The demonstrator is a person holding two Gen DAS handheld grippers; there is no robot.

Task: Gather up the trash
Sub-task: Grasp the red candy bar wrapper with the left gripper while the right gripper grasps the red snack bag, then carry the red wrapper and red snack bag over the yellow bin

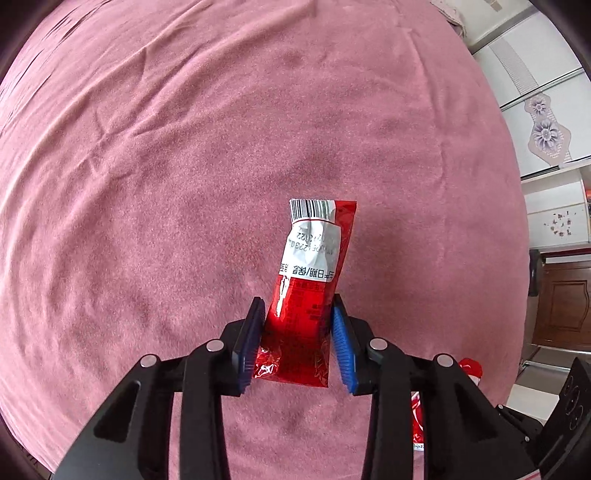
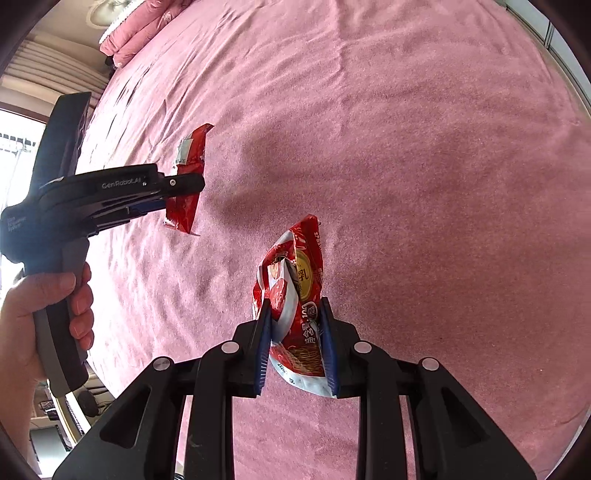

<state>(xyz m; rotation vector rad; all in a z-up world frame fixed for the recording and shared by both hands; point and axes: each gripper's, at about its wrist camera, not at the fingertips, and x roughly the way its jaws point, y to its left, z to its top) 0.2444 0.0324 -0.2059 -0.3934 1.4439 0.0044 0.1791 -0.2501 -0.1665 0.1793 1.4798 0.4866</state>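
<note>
My left gripper (image 1: 298, 314) is shut on a long red wrapper (image 1: 314, 266) with a white barcode patch, held just above the pink bedspread (image 1: 184, 147). The same red wrapper (image 2: 188, 173) shows in the right wrist view, sticking out of the left gripper (image 2: 177, 192), which a hand (image 2: 33, 306) holds. My right gripper (image 2: 293, 314) is shut on a crumpled red and white snack bag (image 2: 295, 288), lifted off the bedspread (image 2: 406, 147). A bit of that snack bag (image 1: 469, 369) peeks out at the lower right of the left wrist view.
The pink bedspread fills both views. Folded pink bedding (image 2: 140, 33) lies at the far end of the bed. White wardrobe doors (image 1: 535, 110) and a brown cabinet (image 1: 561, 306) stand past the bed's right edge.
</note>
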